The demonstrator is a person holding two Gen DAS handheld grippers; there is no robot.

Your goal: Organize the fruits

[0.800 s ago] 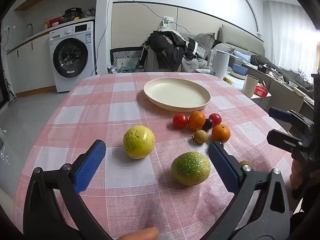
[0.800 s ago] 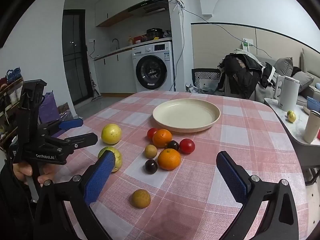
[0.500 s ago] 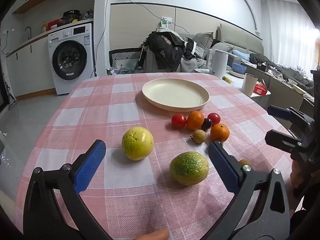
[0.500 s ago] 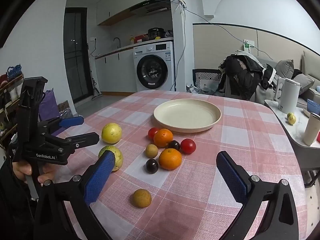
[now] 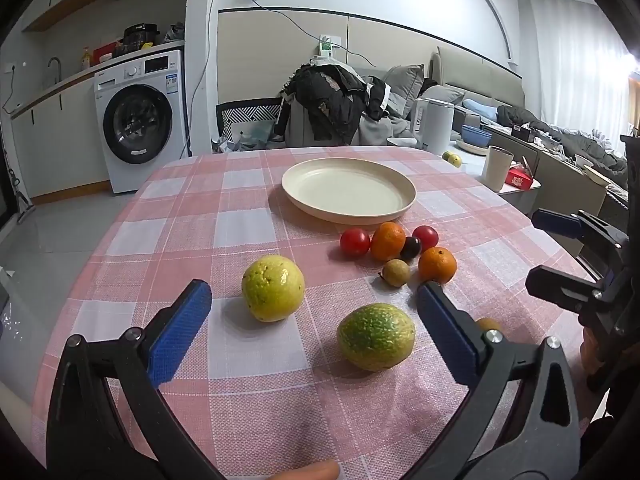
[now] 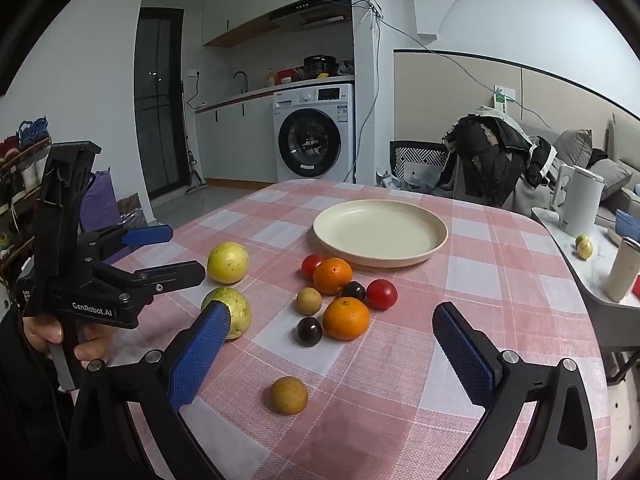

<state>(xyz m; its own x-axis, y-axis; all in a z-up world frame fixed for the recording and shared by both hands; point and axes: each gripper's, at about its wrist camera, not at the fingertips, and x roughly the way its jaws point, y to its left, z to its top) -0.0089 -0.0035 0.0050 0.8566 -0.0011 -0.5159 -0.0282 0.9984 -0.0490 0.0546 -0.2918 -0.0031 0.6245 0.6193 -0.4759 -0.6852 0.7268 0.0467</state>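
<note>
tablecloth [image 5: 248, 224]: pink-and-white check;
plate [image 5: 348, 190]: plain cream;
tomatoes [image 5: 355, 241]: red;
oranges [image 6: 346, 318]: orange;
claw pads [image 6: 198, 354]: blue, black frames

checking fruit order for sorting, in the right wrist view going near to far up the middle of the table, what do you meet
Round brown fruit → dark purple round fruit → larger round orange → red tomato → round cream plate.

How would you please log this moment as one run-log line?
left gripper: open, empty | right gripper: open, empty | round cream plate: empty | fruits: all on pink checked tablecloth
</note>
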